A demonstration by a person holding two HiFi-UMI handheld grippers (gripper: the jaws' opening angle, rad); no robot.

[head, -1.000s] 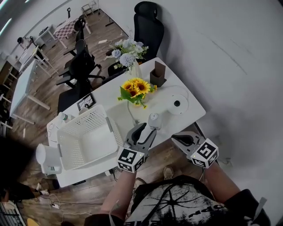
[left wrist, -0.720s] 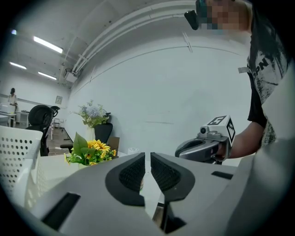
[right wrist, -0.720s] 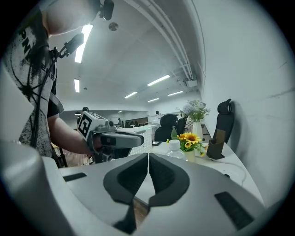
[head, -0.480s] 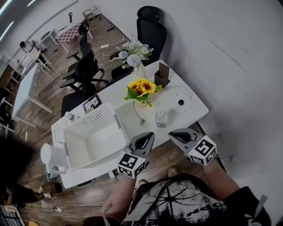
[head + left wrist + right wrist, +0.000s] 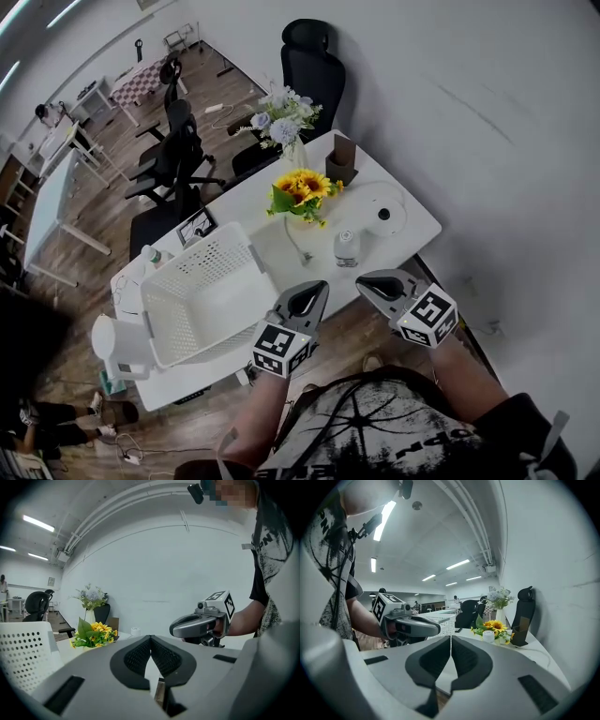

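A white basket, sunflowers and a pale bouquet share the white table; a black office chair stands behind.

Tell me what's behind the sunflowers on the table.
A vase of pale blue flowers and a brown holder stand behind the sunflowers; the tabletop just behind is covered by leaves.

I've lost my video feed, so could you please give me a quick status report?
Left gripper shut, empty. Right gripper shut, empty. Both at white table near edge; small white bottle nearest, untouched. Nothing between them and it.
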